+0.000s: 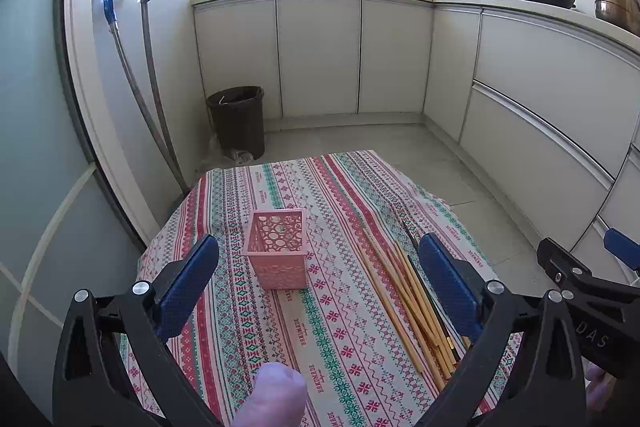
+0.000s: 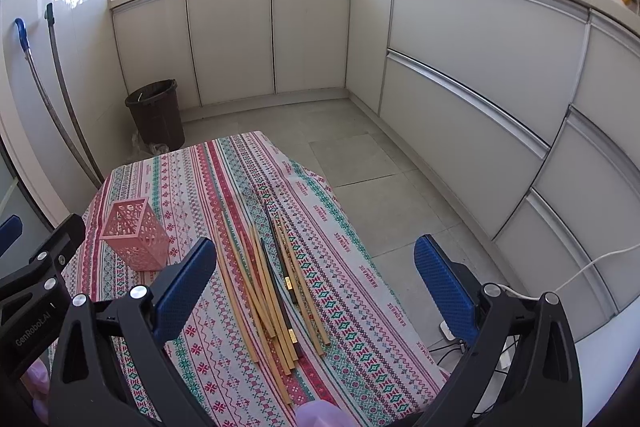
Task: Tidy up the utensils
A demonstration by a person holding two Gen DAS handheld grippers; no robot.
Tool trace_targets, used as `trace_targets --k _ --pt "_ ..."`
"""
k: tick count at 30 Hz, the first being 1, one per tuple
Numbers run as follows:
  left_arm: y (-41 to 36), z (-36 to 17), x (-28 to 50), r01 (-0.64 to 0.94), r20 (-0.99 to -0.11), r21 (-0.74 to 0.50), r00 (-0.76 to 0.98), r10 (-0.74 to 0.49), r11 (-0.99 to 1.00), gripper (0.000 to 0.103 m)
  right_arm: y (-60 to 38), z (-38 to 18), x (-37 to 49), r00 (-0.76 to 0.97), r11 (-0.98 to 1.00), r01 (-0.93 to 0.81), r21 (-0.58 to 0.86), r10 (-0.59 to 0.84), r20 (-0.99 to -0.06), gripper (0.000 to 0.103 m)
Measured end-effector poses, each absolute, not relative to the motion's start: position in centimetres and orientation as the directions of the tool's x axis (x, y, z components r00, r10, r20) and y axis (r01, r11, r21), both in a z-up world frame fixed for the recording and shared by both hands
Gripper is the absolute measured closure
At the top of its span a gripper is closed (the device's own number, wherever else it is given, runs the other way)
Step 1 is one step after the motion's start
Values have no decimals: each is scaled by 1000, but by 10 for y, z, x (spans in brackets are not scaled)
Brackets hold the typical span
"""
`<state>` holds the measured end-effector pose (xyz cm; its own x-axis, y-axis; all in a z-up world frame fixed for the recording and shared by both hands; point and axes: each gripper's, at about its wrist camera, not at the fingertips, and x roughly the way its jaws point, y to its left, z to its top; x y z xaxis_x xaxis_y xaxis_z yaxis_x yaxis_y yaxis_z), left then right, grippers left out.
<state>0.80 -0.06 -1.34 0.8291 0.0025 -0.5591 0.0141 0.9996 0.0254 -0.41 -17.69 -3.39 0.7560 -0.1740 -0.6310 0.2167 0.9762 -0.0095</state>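
A pink perforated holder (image 1: pixel 277 251) stands upright and empty on the patterned tablecloth (image 1: pixel 328 327); it also shows in the right wrist view (image 2: pixel 136 237). A loose bundle of wooden and dark chopsticks (image 1: pixel 412 303) lies flat to its right, also seen from the right wrist (image 2: pixel 272 287). My left gripper (image 1: pixel 318 287) is open and empty, above the cloth in front of the holder. My right gripper (image 2: pixel 316 291) is open and empty, above the chopsticks. Each gripper shows at the edge of the other's view.
A dark waste bin (image 1: pixel 238 121) stands on the floor beyond the table, with two mop handles (image 1: pixel 154 99) leaning on the wall. White cabinets (image 2: pixel 460 67) run along the back and right. A white cable and power strip (image 2: pixel 448 333) lie on the floor right of the table.
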Motion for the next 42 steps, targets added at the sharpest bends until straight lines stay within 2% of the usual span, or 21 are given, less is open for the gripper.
trace_targets --k 42 --pt "1 -18 11 4 -576 31 818 15 999 7 -177 -41 -1 740 976 218 -7 -170 -651 7"
